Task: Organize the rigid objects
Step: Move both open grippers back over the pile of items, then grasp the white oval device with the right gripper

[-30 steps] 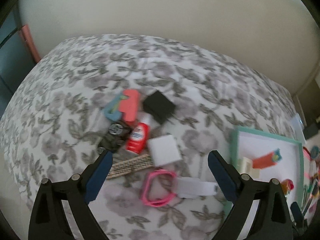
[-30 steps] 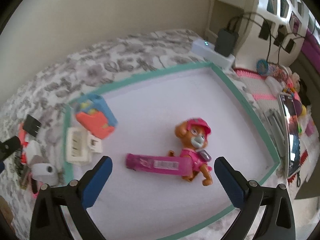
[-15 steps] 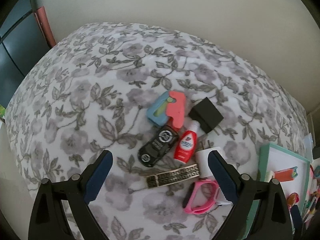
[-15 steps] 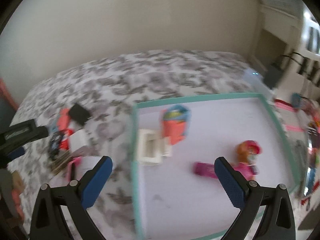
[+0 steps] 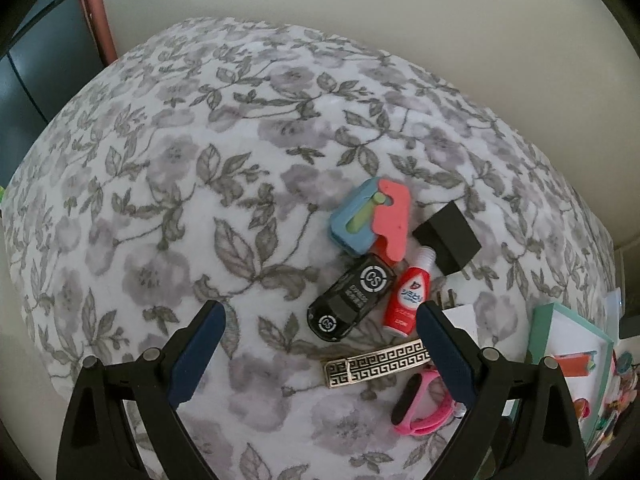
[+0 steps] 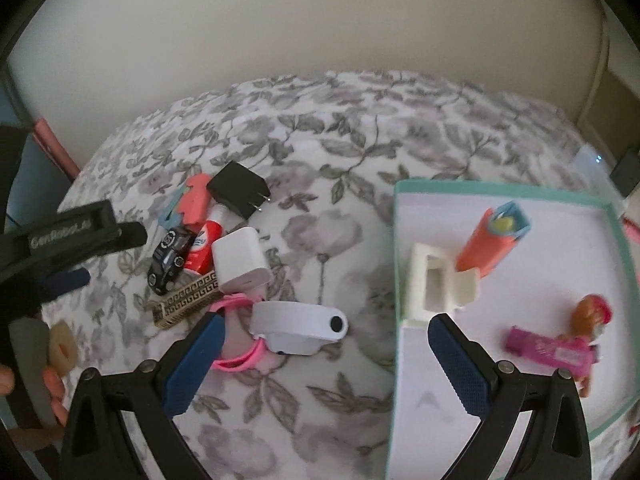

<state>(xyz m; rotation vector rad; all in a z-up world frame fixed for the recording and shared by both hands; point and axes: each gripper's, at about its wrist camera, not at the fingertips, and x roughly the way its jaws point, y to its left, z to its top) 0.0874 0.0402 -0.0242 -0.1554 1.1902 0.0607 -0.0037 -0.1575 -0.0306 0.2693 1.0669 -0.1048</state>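
My left hand-held gripper [image 5: 318, 320] hangs open and empty over the flowered bed [image 5: 168, 184], its blue fingers [image 5: 196, 354] spread wide. Just past them lies the pile. A black toy car [image 5: 350, 302] sits beside a red bottle [image 5: 408, 298]. Farther off, a blue and coral toy [image 5: 370, 218] touches the car's far end, and a black plug [image 5: 448, 238] lies right of it. Nearer me, a patterned gold bar [image 5: 376, 363] lies crosswise, with a pink band [image 5: 420, 404] to its right, partly behind my right finger.

My right hand-held gripper [image 6: 326, 344] is open too, holding nothing. It hovers over the strip of bed between the pile and the tray [image 6: 500, 194]. A white camera-like gadget [image 6: 298, 326] lies just beyond my left finger, on the pink band. A white charger [image 6: 240, 264] sits behind it, against the bottle and bar.

The teal-rimmed tray is on the right. It holds a white block [image 6: 432, 286], a coral and blue toy [image 6: 490, 240], a pink dispenser [image 6: 548, 350] and a pup figure [image 6: 592, 316] touching its right end.
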